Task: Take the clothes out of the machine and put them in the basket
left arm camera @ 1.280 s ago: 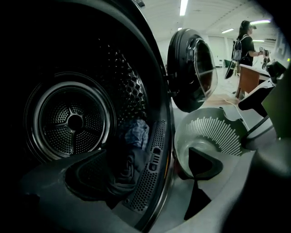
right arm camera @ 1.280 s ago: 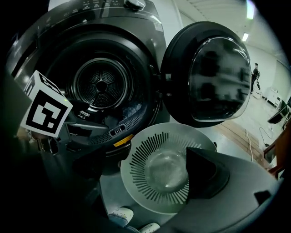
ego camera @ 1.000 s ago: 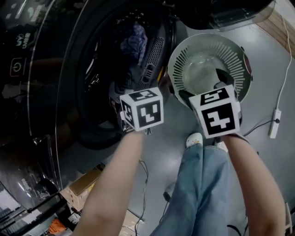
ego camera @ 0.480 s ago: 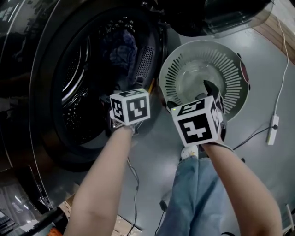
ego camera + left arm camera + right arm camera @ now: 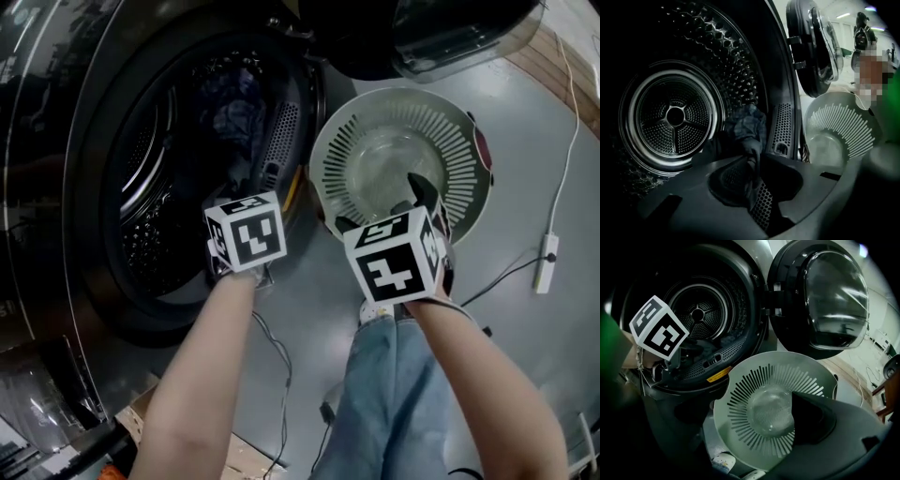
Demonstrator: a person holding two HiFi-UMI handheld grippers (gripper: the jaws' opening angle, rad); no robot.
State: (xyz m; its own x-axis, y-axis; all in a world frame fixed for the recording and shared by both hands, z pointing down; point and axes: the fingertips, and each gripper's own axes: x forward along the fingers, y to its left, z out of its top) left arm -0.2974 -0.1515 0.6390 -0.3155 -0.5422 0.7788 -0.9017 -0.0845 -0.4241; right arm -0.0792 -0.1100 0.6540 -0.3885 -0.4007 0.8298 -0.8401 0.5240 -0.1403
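Dark blue clothes point(image 5: 746, 127) lie inside the drum point(image 5: 675, 117), beside a pale basket point(image 5: 740, 401).

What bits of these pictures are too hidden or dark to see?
- Head view: the clothes in the drum are dark and blurry; their number is unclear.
- Head view: the right gripper covers the near rim of the basket.
- Right gripper view: the yellow label is too small to read.
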